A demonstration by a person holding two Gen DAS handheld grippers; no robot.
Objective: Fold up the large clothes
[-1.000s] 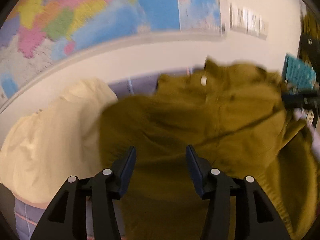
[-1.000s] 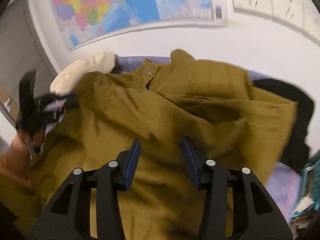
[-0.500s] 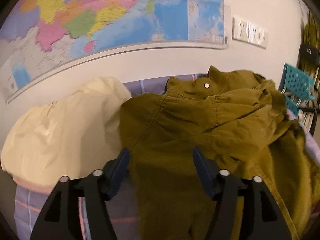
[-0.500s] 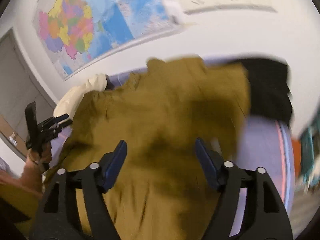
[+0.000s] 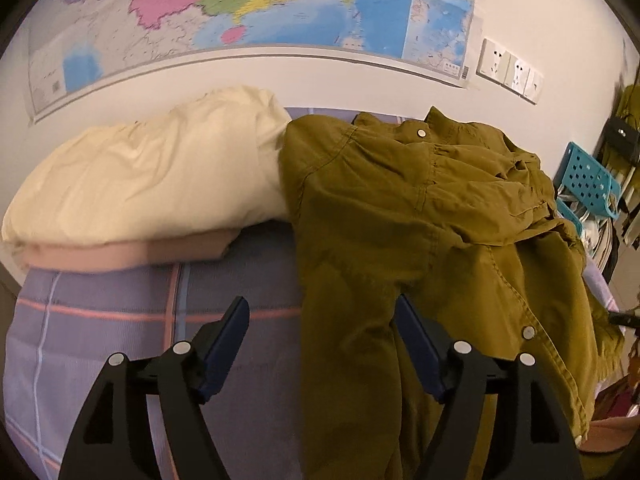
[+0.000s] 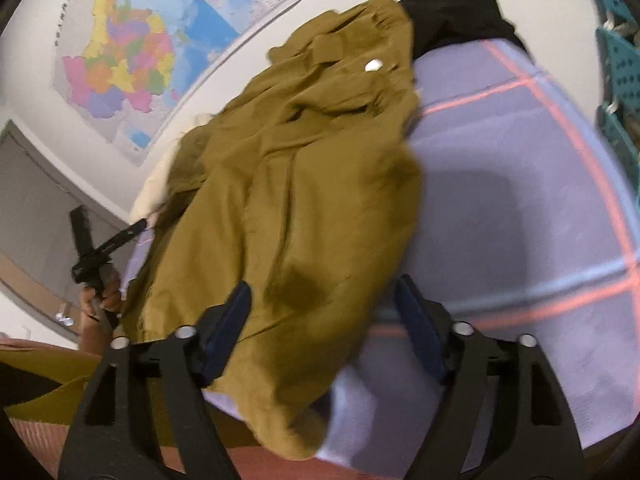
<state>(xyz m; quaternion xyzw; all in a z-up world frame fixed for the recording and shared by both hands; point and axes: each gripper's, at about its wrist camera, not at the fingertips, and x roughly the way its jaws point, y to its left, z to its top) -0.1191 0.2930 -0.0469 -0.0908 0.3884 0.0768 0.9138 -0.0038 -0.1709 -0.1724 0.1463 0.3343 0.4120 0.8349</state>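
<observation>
While looking along the left gripper, see jaws spread wide, just opening, over the brown jacket on the purple sheet beside the cream pillow. See the right gripper spread too, just closing, jacket between, not pinched.

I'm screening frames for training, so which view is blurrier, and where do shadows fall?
Right wrist view: motion-smeared, olive jacket soft, a dark shadow on the purple sheet. Left wrist view: sharper, jacket seams crisp, only the wall map streaked; both strongly fisheye-bent.
</observation>
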